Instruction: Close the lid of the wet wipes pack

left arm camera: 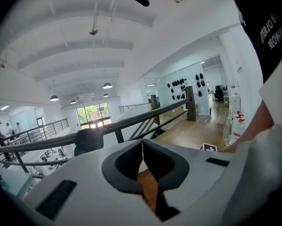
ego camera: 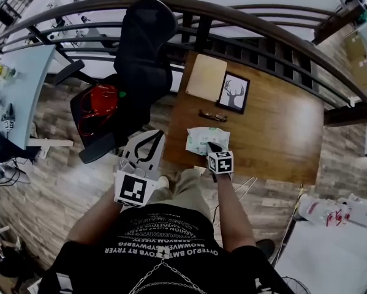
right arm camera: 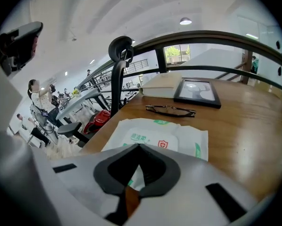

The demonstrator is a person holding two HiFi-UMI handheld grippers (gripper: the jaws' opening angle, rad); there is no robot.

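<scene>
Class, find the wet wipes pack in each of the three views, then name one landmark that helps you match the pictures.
Head view: the wet wipes pack lies at the centre, at the near edge of the wooden table.
Left gripper view: not in it.
Right gripper view: the wet wipes pack lies flat in the lower centre.
Shared landmark: the glasses just beyond it, in front of the framed picture.
</scene>
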